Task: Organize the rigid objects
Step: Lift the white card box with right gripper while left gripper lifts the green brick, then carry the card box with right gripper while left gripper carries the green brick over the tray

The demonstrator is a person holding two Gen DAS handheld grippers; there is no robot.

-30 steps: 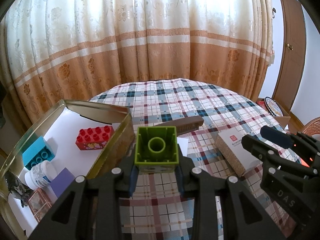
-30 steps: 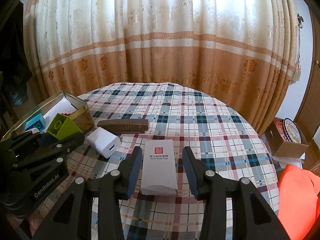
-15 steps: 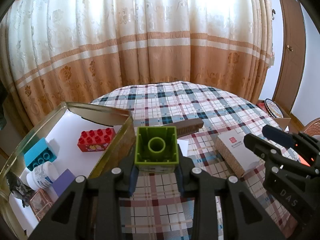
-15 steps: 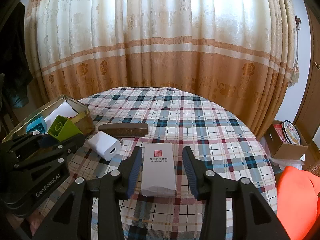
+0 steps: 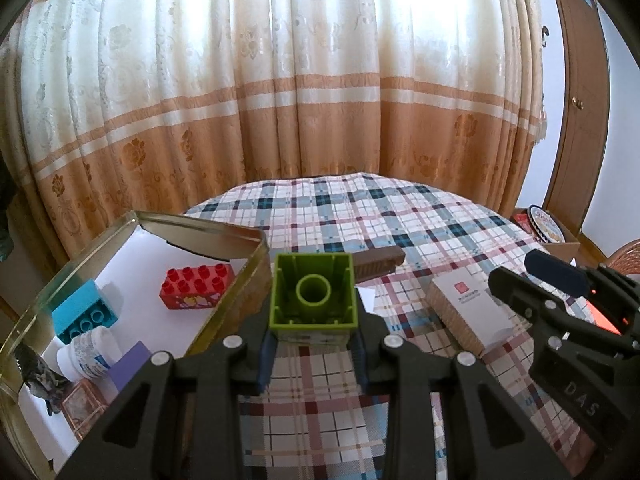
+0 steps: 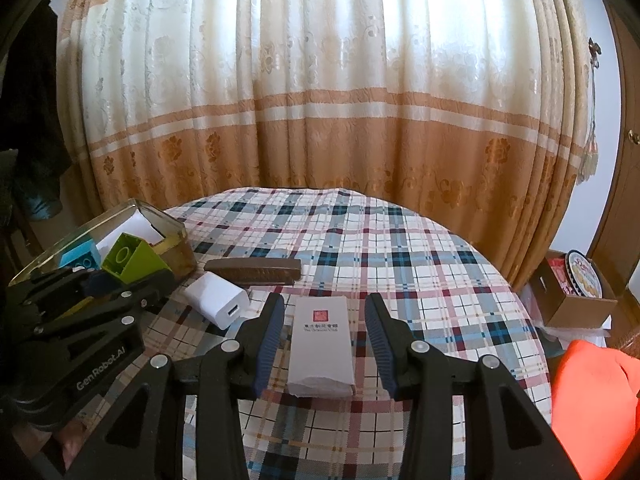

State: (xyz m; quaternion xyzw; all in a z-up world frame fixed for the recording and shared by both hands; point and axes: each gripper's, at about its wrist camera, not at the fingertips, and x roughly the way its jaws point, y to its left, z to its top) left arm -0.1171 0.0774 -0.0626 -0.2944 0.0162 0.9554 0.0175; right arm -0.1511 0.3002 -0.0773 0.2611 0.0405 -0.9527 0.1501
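1. The left hand-held gripper point(image 5: 313, 350) pinches a green block point(image 5: 313, 292) between its two fingers. The block's hollow underside faces the camera.
2. The green block is up in the air, just to the right of the edge of a gold tin box point(image 5: 240, 236).
3. The gold tin box sits to the left of the left hand-held gripper, on the bench point(image 5: 360, 216) with its checked cloth.
4. Inside the box lie a red block point(image 5: 196, 286), a blue block point(image 5: 82, 316), a white bottle point(image 5: 90, 354) and a purple piece point(image 5: 130, 364). Some other small things are in the near corner, but I cannot tell what they are.
5. The right hand-held gripper point(image 6: 325, 330) has its fingers spread apart. A white card box point(image 6: 322, 344) lies flat on the bench between them. The fingers do not touch it.
6. To the left of the right hand-held gripper lies a white plug point(image 6: 218, 304), near the card box.
7. A long brown case point(image 6: 254, 270) lies just behind the plug, farther from the right hand-held gripper.
8. The two hand-held grippers are side by side, with the left one close to the tin box.
9. A big cream and orange curtain point(image 6: 320, 100) hangs behind the bench.
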